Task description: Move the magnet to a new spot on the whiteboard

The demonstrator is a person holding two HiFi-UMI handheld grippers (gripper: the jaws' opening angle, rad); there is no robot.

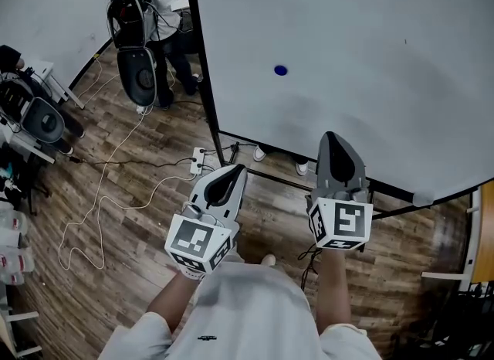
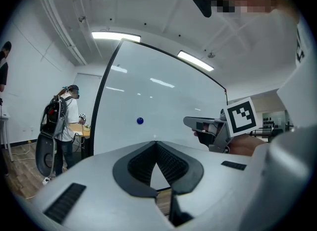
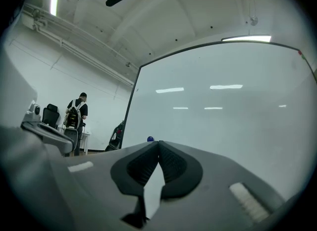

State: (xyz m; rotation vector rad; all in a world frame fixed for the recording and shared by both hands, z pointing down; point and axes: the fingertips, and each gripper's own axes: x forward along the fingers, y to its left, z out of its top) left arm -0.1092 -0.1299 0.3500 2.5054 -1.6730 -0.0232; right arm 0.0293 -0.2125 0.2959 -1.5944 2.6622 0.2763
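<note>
A small blue round magnet (image 1: 280, 70) sticks on the large whiteboard (image 1: 370, 57), left of its middle. Both grippers hang in front of the board's lower edge, well short of the magnet. My left gripper (image 1: 231, 171) points at the board's lower left corner, its jaws shut with nothing between them. My right gripper (image 1: 330, 136) is to the right and slightly farther forward, jaws shut and empty. The left gripper view shows the magnet (image 2: 140, 121) above and left of the jaw tips (image 2: 156, 143). In the right gripper view the magnet (image 3: 150, 139) peeks just over the jaw tips (image 3: 158, 143).
The whiteboard stands on a black frame (image 1: 207, 103) over a wooden floor. A power strip (image 1: 198, 161) and a long white cable (image 1: 116, 188) lie on the floor to the left. A person with a backpack (image 1: 147, 11) stands at the board's left edge. Chairs and gear (image 1: 35, 111) are at far left.
</note>
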